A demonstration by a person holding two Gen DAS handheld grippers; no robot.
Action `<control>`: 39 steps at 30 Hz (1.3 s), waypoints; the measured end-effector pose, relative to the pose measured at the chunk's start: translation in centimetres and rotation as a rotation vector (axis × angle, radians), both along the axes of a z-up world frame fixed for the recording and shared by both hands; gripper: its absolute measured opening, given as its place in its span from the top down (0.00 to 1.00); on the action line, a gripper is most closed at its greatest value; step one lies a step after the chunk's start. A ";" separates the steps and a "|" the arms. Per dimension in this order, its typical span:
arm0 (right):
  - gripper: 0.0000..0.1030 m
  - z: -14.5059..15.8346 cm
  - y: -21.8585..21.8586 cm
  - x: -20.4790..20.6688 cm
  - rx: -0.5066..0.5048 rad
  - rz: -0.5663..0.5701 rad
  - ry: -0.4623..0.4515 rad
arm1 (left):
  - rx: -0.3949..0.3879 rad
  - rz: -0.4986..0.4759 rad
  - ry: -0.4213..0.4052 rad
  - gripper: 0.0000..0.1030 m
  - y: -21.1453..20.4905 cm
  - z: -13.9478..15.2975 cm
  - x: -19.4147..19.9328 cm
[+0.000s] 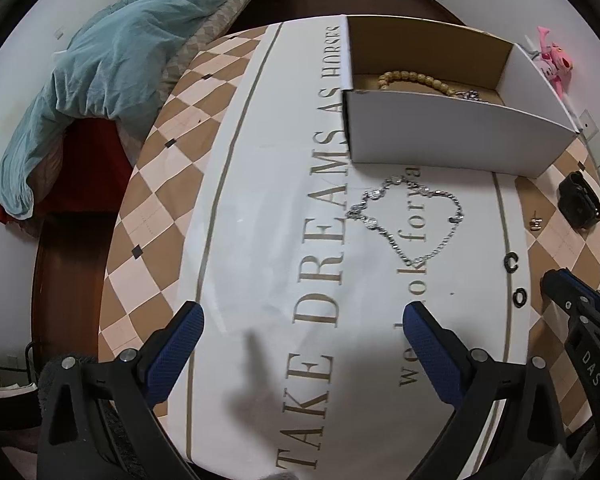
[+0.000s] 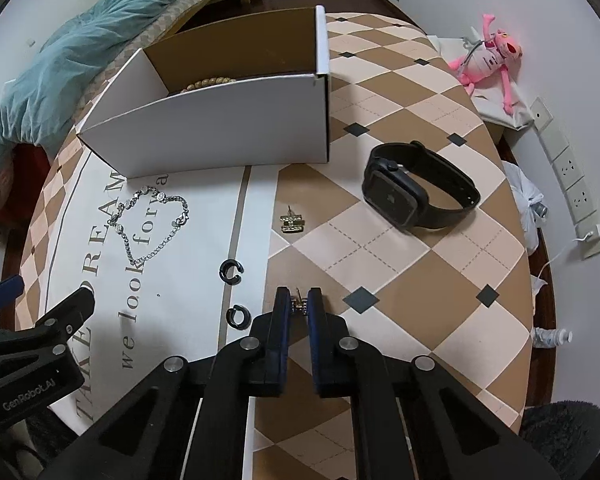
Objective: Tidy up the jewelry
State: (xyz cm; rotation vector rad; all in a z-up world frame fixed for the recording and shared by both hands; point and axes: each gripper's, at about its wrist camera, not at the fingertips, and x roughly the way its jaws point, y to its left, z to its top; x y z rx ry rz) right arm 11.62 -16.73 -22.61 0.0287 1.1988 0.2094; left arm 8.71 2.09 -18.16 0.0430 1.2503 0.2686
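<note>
Right gripper [image 2: 299, 305] pinches a small gold stud earring [image 2: 299, 301] between its narrowed fingers; left gripper [image 1: 300, 326] gapes wide, empty. Beyond lie two black C-shaped ear cuffs [image 2: 231, 270], a silver chain bracelet [image 2: 150, 222], then the white cardboard box [image 2: 220, 128] holding wooden beads [image 1: 414, 79].

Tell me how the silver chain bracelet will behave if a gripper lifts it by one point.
The silver chain bracelet looks floppy: its fine links lie in a loose loop, so it would probably dangle. It seems light. Its thin strand could slip from the pads.
</note>
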 end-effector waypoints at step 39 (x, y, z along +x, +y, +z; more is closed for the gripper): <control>0.91 4.7 -8.9 0.1 0.137 -0.185 -0.044 | -0.248 -0.256 -0.048 0.91 -9.0 2.2 1.7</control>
